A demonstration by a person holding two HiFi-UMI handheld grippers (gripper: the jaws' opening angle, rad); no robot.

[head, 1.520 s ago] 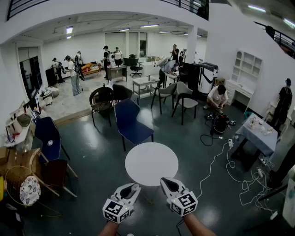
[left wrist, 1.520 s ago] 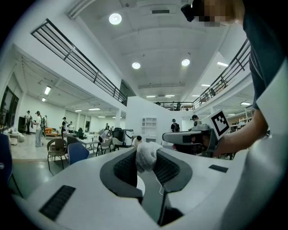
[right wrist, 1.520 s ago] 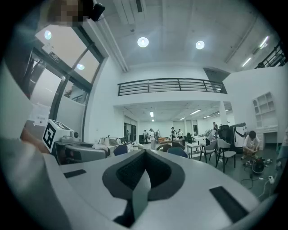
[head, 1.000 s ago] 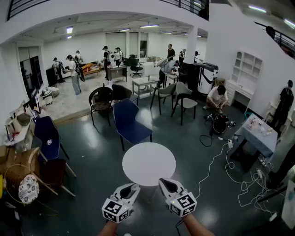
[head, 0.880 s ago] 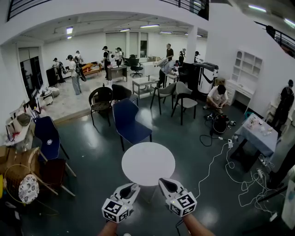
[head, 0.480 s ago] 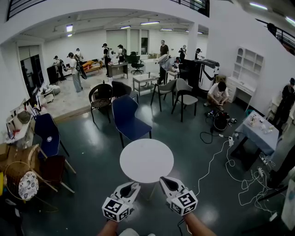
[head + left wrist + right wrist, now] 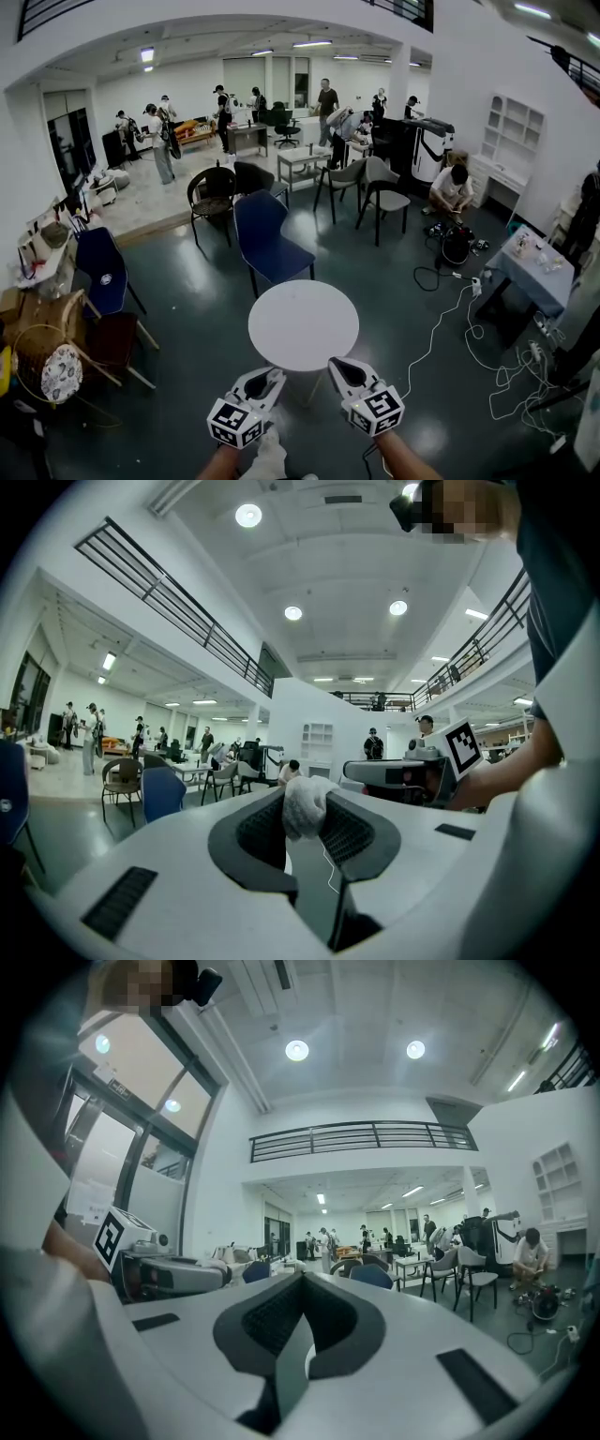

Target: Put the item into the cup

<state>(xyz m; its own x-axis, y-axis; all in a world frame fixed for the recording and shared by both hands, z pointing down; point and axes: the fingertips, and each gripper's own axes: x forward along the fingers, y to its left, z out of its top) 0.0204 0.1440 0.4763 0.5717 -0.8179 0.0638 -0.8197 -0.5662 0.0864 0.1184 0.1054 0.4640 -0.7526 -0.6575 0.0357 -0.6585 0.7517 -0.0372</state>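
**No cup in sight, and only a fingertip pinch on the item**

Nearest in: clamping a crumpled white item (image 7: 305,803) right at the tips of the left gripper (image 7: 307,825), squeezed from both sides, with most of the wad bulging above the pads. Carrying nothing in the right gripper (image 7: 300,1283), with its jaws brought together tip to tip. Holding both level and side by side, just short of the round white table (image 7: 303,323).

Could lose the item before reaching any cup. Pinched so near the tips and looking soft, likely to squirm free on a jolt or a quick swing. Could also cling to a pad or hang on a rim at release instead of dropping in, being light and crumpled. Worse, may have nowhere to put it, since no cup shows on the table top or anywhere close.

Hard to say what the item is: cloth, tissue or a glove. Cannot tell whether the pale shape (image 7: 269,457) under the left gripper in the head view belongs to it or to the person's clothing. Seeing only the start of both forearms (image 7: 398,461) at the bottom edge there. Beyond the table, just chairs (image 7: 267,239), a white cable (image 7: 433,330) and far-off people (image 7: 161,141), all too small to pick out anything cup-like among the desks.
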